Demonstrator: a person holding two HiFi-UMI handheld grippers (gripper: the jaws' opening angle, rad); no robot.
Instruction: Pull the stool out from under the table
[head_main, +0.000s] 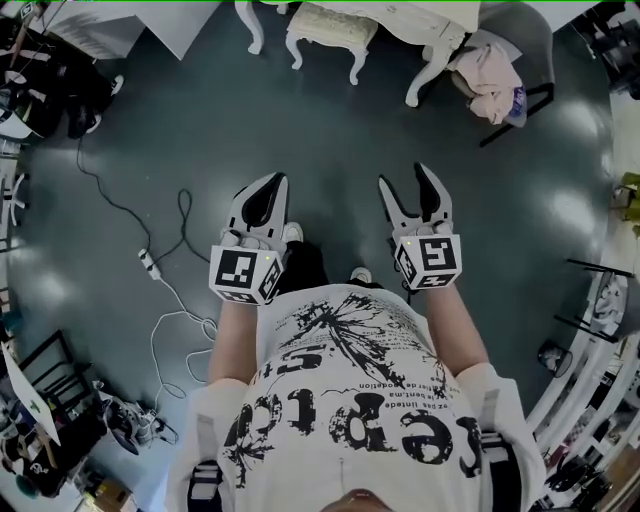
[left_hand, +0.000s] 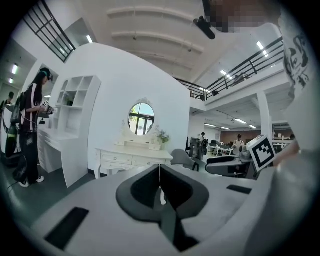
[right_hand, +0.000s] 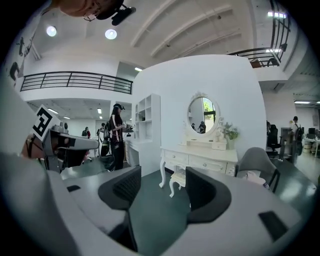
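The small white stool (head_main: 330, 28) with a cushioned top stands on the dark floor at the top of the head view, partly under the white dressing table (head_main: 440, 22). In the right gripper view the stool (right_hand: 178, 181) shows below the table (right_hand: 200, 156), seen between the jaws. My right gripper (head_main: 405, 180) is open and empty, held at waist height well short of the stool. My left gripper (head_main: 268, 192) is shut on nothing, level with the right one. In the left gripper view its jaws meet in front of the table (left_hand: 131, 157).
A grey chair with a pink cloth (head_main: 490, 72) stands right of the table. A white cable (head_main: 150, 262) snakes over the floor at my left. A person (right_hand: 117, 135) stands by white shelves left of the table. Racks and clutter line both side edges.
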